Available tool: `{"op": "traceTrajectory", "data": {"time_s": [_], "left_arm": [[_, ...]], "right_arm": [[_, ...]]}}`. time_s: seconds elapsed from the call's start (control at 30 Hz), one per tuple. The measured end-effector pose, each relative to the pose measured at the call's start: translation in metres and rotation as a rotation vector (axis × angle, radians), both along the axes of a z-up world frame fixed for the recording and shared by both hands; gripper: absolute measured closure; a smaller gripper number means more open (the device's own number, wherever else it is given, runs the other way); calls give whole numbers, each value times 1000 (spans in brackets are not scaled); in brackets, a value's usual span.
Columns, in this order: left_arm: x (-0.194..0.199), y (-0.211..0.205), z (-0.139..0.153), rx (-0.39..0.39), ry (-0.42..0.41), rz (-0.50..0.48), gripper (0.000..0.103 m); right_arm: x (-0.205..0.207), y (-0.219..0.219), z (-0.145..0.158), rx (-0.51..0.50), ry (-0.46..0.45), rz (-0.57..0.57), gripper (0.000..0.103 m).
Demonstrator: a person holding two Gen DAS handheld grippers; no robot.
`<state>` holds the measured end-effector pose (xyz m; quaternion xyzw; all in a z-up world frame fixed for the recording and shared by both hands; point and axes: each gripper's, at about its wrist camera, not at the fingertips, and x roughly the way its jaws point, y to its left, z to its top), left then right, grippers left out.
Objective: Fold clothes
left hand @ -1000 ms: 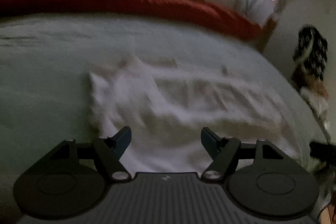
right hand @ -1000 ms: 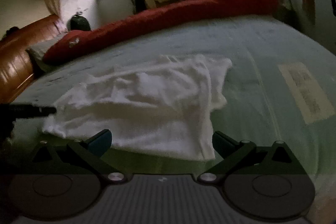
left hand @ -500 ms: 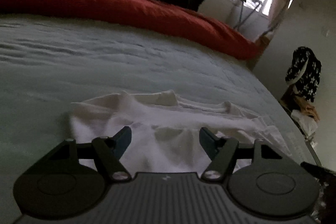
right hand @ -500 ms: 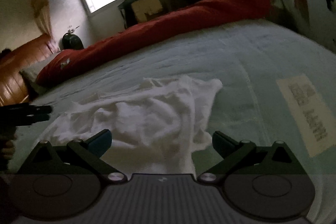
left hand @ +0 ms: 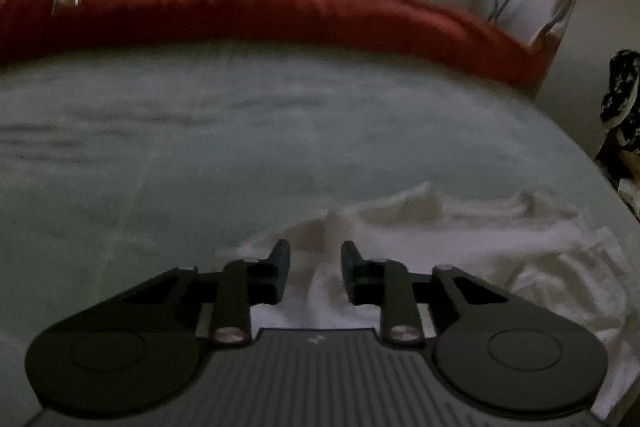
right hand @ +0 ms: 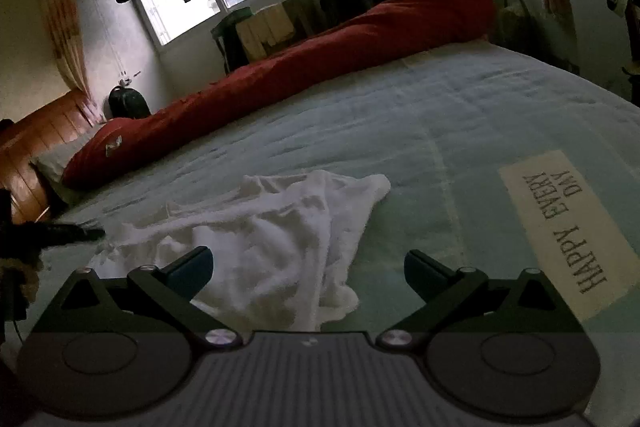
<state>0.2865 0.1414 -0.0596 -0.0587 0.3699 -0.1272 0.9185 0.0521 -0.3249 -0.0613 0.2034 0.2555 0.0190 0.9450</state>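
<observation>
— My left gripper [left hand: 311, 259]?
— Narrower than half a second ago, half-open over the crumpled white cotton shirt [right hand: 256, 239] on the pale green bedspread [right hand: 440, 115].
— Right gripper [right hand: 308, 267]?
— Wide, empty, above the shirt.

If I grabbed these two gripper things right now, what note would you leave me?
Left gripper: jaws partly open, nothing clamped, low over the near edge of the white garment.
Right gripper: jaws wide open, empty, over the garment's other end.
The garment lies crumpled and unfolded on the green bed cover. A red bolster runs along the far side, well apart from it.
Done: nothing folded yet.
Left: probably grip an edge with each gripper, spread the garment flat, then fold it.
</observation>
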Motion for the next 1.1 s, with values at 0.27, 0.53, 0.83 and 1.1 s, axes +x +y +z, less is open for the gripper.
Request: {"op": "traceTrajectory", "data": {"time_s": [0.27, 0.53, 0.83, 1.1], "left_arm": [[6, -2, -17, -16, 43, -54, 78], [3, -1, -5, 13, 5, -48, 98], [1, 4, 0, 45, -24, -20, 97], [-18, 5, 14, 12, -49, -37, 86]], "right_arm": [[6, 12, -2, -11, 22, 24, 0], [5, 23, 4, -59, 16, 39, 0], [5, 29, 11, -54, -10, 63, 0], [15, 28, 17, 7, -27, 113, 0]]}}
